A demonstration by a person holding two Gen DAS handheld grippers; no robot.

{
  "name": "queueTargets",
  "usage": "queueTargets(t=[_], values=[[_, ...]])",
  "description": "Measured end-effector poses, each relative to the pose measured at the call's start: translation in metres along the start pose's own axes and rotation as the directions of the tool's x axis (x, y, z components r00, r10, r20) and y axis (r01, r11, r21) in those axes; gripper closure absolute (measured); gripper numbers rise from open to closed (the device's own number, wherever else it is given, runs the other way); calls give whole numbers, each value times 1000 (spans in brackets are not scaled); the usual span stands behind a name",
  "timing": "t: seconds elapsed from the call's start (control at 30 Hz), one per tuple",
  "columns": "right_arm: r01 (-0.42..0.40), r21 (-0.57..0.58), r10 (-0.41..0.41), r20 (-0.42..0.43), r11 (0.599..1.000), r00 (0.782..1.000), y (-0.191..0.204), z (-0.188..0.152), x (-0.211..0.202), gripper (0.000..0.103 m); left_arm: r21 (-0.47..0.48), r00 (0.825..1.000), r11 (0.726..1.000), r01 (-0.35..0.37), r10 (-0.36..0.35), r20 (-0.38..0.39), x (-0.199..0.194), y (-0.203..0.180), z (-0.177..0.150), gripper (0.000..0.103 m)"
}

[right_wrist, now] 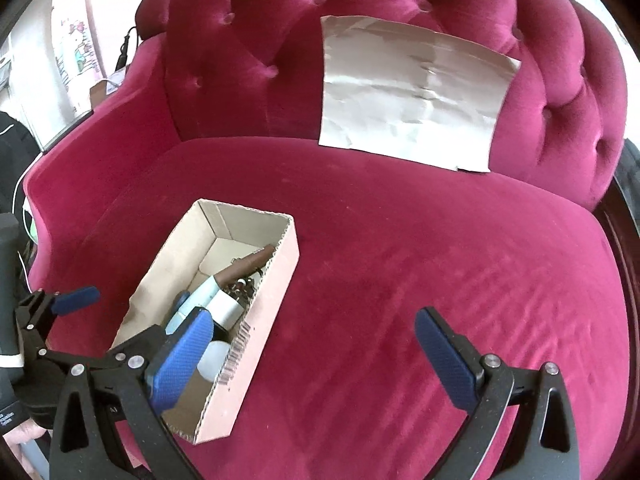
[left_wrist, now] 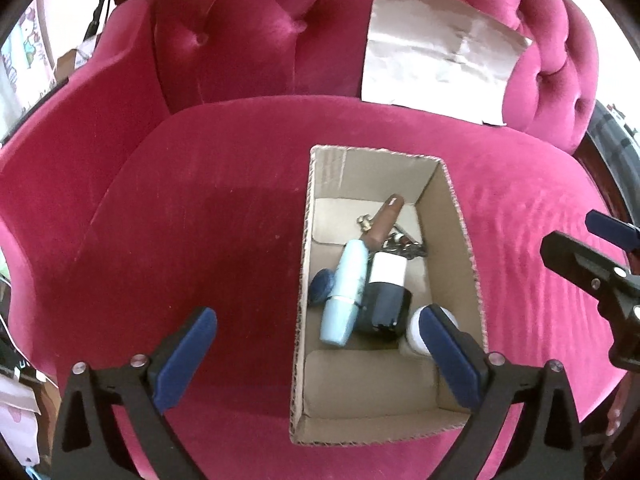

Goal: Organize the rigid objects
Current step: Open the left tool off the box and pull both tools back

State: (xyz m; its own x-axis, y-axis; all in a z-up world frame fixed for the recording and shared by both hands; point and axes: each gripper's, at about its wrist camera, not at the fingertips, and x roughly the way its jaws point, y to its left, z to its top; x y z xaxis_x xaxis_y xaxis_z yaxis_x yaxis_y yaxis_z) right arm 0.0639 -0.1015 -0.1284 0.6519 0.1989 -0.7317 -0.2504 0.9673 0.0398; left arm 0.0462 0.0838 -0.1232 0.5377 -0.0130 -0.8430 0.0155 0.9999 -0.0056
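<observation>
Resting surface: a crimson velvet tufted armchair (left_wrist: 200,240) is used; its seat cushion carries the cardboard box (left_wrist: 460,216).
Box position: the box is set on the seat, open side up, nearer the seat's left part as seen from the right wrist view; a barcode is printed on its long outer wall.
Box contents: a pale blue tube (left_wrist: 346,292) is laid diagonally, with a brown cylinder (left_wrist: 386,218) beyond its far end. A black bottle with a white label (left_wrist: 386,288) is laid just beside the tube. A dark blue round item (left_wrist: 322,286) is seen on the tube's other side. A white rounded item (left_wrist: 416,330) is placed at the near right, partly hidden by a pad. Small metal pieces (left_wrist: 404,242) are gathered near the brown cylinder; what they are cannot be told.
Left hand-held gripper (left_wrist: 320,354): the jaws are spread wide apart and nothing is held between them. It is positioned over the box's near end, one pad over the seat, the other over the box interior.
Right hand-held gripper (right_wrist: 316,354): the jaws are likewise spread wide and empty. It is positioned over the bare seat to the right of the box, its left pad overlapping the box in view.
Backrest: a creased silvery sheet (right_wrist: 408,92) is leaned against the tufted back.
</observation>
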Motion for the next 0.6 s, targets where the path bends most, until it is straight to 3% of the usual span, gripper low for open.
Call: queueTargets(t=[0.6], values=[[41,122,-39,-21,992,999,-9,-23,-64,0,64,1000,998,8,-8,3,-59,-23,-13,0]])
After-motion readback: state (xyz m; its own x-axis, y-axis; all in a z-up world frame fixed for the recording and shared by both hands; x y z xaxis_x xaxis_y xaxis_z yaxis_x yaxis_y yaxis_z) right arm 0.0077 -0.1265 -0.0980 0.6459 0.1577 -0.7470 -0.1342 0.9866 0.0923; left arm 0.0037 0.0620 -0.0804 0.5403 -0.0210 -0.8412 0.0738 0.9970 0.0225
